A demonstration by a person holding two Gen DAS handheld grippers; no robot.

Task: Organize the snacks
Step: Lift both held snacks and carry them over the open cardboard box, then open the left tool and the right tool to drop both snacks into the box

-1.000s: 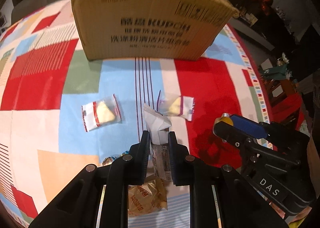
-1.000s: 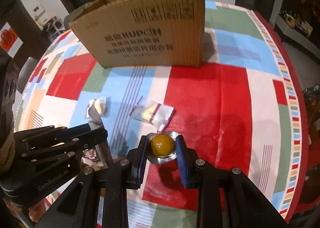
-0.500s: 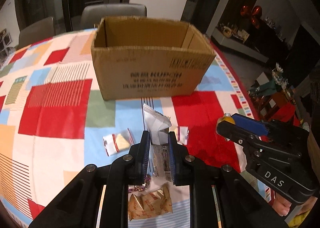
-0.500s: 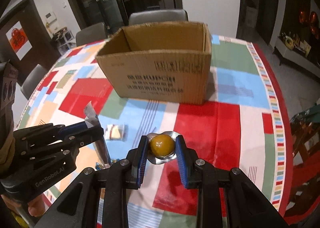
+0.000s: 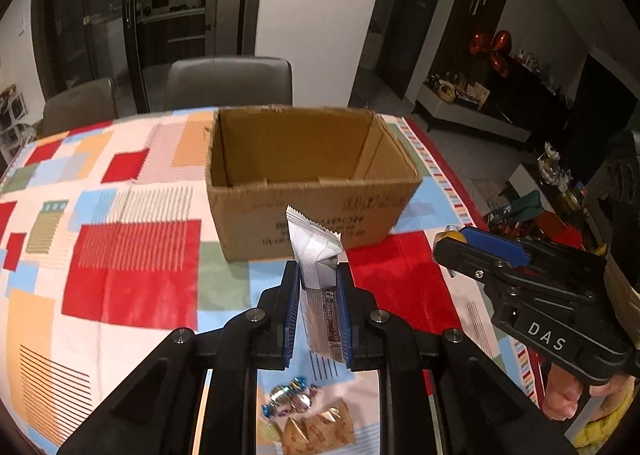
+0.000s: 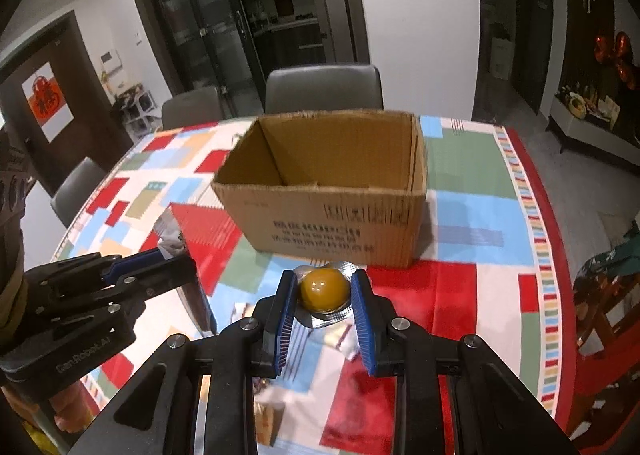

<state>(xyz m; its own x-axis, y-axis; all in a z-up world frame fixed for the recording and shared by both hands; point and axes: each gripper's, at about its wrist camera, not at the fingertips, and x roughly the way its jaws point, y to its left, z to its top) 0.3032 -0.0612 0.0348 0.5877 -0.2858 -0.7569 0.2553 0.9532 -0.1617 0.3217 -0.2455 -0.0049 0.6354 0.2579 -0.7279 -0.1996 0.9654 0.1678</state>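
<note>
Left gripper (image 5: 318,305), pinching a silver snack packet (image 5: 316,255), and right gripper (image 6: 322,309), clamping a foil-backed yellow jelly cup (image 6: 323,290), have risen; cardboard box (image 5: 308,183) interior now visible, ready for deposit.

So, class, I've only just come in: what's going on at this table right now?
A person is tidying snacks with a pair of tongs in each hand. The left tongs are shut on a white wrapped bar; the right tongs grip a yellow sweet in a foil tray. Both are held above the patchwork tablecloth, in front of an open cardboard box whose visible inside looks bare. A few more snacks lie on the table below.
</note>
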